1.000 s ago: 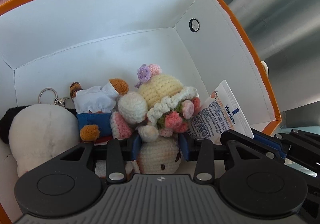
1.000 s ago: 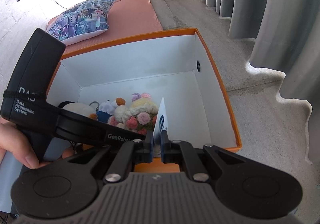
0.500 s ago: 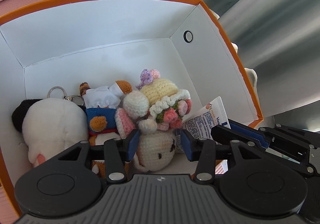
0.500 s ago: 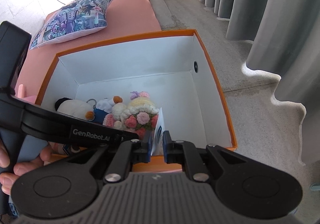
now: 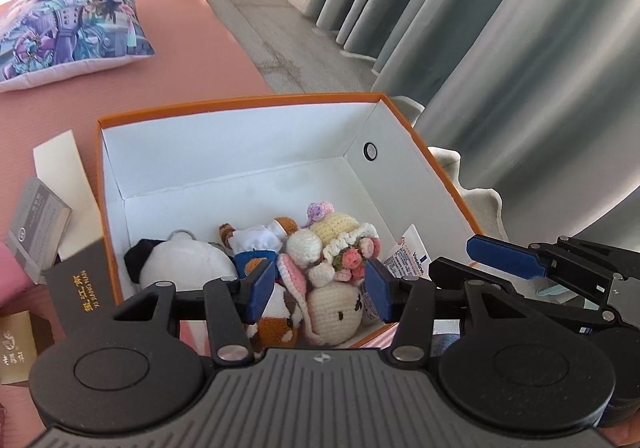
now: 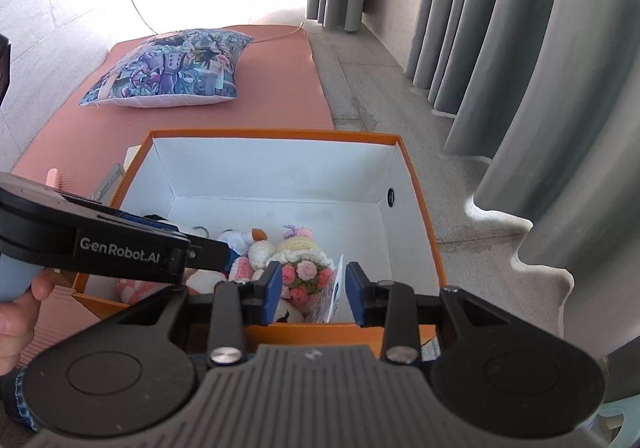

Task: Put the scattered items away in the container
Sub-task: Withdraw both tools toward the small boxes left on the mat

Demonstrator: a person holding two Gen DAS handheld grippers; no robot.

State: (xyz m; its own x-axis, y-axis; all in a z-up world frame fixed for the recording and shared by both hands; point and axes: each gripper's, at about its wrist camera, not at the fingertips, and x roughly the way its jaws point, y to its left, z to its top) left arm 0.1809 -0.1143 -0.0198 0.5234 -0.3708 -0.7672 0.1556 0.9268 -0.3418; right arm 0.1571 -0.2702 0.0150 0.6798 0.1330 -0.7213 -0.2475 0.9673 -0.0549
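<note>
Grey curtains (image 6: 500, 47) are hanging beside a salmon floor mat (image 5: 208, 59), where the orange box (image 5: 240, 103) is sitting. Inside it are lying the plush toys (image 5: 320, 260) and the Vaseline tube (image 5: 408, 260). Both drops look done: the left gripper (image 5: 318, 290) and right gripper (image 6: 312, 298) have just been opening their jaws, holding nothing. Next, they are needing the small boxes (image 5: 36, 232) left of the container.

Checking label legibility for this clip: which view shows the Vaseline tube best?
The left wrist view: the Vaseline tube faces that camera inside the orange box, brand name readable. The right wrist view shows the tube nearly edge-on, print unreadable.
</note>
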